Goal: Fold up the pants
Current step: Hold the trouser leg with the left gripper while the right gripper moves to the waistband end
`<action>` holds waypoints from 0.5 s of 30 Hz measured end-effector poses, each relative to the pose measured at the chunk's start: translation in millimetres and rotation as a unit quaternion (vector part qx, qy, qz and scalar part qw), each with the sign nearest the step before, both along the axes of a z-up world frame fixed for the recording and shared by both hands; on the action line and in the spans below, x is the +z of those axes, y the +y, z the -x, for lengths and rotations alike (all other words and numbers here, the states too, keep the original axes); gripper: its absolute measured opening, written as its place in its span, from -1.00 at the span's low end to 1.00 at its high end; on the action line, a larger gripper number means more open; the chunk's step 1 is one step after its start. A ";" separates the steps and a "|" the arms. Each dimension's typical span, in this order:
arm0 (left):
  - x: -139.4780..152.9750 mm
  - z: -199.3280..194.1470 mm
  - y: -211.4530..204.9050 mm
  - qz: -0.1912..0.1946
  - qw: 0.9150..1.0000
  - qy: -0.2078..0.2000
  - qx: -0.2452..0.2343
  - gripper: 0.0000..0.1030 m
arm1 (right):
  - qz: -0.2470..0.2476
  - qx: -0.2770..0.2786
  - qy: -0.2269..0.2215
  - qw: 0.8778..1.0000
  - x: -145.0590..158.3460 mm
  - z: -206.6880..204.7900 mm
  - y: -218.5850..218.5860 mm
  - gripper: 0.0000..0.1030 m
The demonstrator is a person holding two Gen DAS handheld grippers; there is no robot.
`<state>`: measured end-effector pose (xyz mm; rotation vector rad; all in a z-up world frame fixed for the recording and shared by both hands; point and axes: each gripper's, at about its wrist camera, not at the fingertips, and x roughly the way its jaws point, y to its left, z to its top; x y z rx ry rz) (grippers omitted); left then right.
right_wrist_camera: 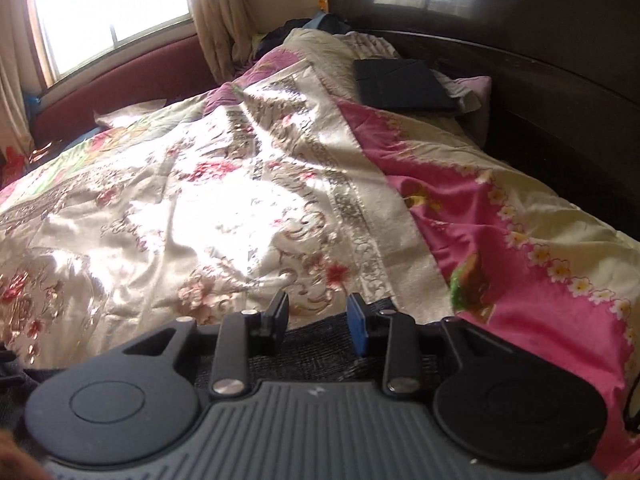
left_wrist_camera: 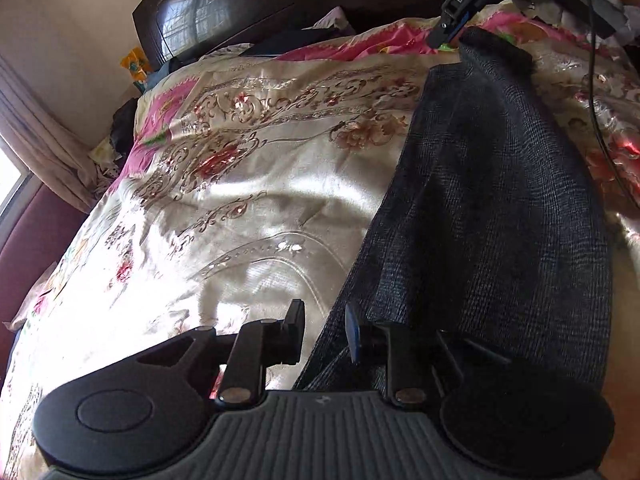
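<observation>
One pair of dark pants (left_wrist_camera: 480,200) lies on one bed, spread over a shiny cream and pink floral bedspread (left_wrist_camera: 224,208). Two grippers are in play. Near the dark headboard (right_wrist_camera: 540,40) rests one flat black folded item (right_wrist_camera: 404,86), possibly a tablet case, though the view is too soft to be sure.

The left gripper (left_wrist_camera: 324,334) points down at a slant toward the bedspread. Its fingers stand apart, with a clear gap between the pads; the left finger sits over bare bedspread and the right finger (left_wrist_camera: 354,332) is at the near edge of the pants, with the cloth passing just beside and beyond it. Nothing is pinched between them.

The right gripper (right_wrist_camera: 318,320) also tilts downward, its fingers spread with the blue pad (right_wrist_camera: 357,326) on the right side. Dark cloth lies beneath and between the fingers, but the pads do not press on it. In the left wrist view this gripper (left_wrist_camera: 446,34) shows at the far end of the pants, just beside the raised, bunched tip of cloth.

The pants are a dark fabric with a fine check weave, laid as a long strip running from the left fingers away to the right fingers, wrinkled along its length and humped at the far end.
</observation>
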<state>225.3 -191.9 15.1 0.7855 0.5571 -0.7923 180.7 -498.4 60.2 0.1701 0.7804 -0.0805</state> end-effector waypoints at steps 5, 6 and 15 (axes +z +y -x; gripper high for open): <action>-8.6 -7.7 -16.8 0.008 0.999 0.025 0.035 -0.19 | 0.031 0.045 0.069 0.996 -40.8 7.2 21.3 -0.37; -10.4 -8.3 -18.1 0.006 0.998 0.032 0.046 -0.18 | 0.024 0.041 0.073 0.996 -46.3 10.4 19.6 -0.37; -16.8 -5.4 -27.6 -0.007 0.992 0.052 0.115 -0.08 | 0.030 0.049 0.069 0.996 -43.8 16.5 19.5 -0.35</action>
